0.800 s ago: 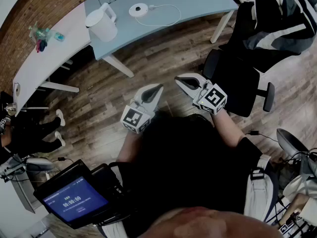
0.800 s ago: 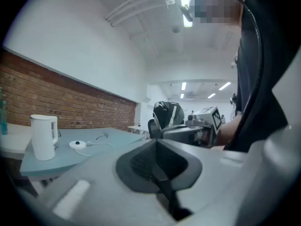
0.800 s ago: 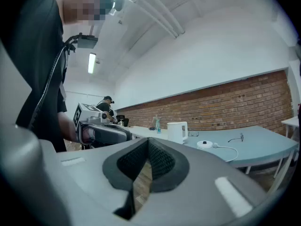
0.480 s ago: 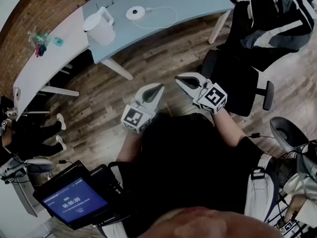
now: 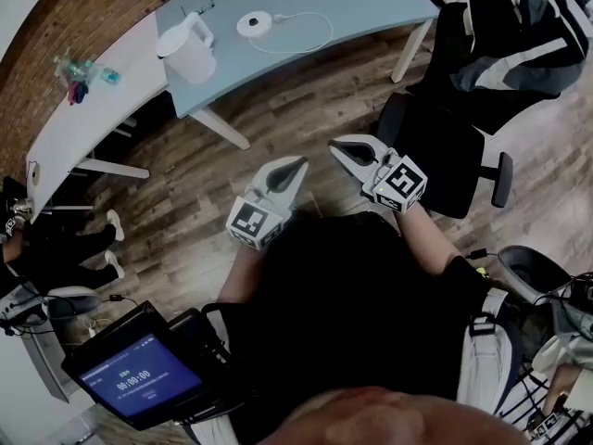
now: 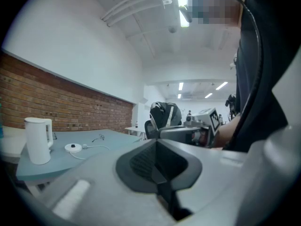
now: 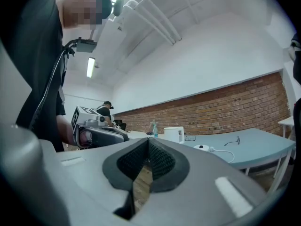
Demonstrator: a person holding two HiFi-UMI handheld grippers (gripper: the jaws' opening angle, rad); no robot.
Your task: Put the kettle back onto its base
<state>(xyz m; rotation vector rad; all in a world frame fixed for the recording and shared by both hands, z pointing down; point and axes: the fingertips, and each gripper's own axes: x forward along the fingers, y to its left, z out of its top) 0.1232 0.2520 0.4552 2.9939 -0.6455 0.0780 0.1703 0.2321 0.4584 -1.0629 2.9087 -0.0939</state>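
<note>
White plastic, the kettle [image 5: 188, 46] stands upright on the pale blue table [image 5: 371, 3]. It is off its round base [image 5: 255, 22], which lies near it on the same tabletop, not touching, with its cord looped alongside. The task looks barely begun, at the approach stage at most. The left gripper [image 5: 289, 170] and the right gripper [image 5: 345, 151] hover side by side over the wooden floor, close to the person's body and well apart from the table. Each gripper's own view shows its jaws pressed together with nothing between them. The next move probably calls for closing in on the table and spreading one pair of jaws. That gripper would then take the kettle, likely by the handle on the side towards the base, lift it clear and lower it squarely onto the base so the centre connector seats. Against the earlier frames almost nothing differs: both grippers hang in the same place with jaws shut, and kettle and base are unmoved. Only the head view's framing drifts slightly.
</note>
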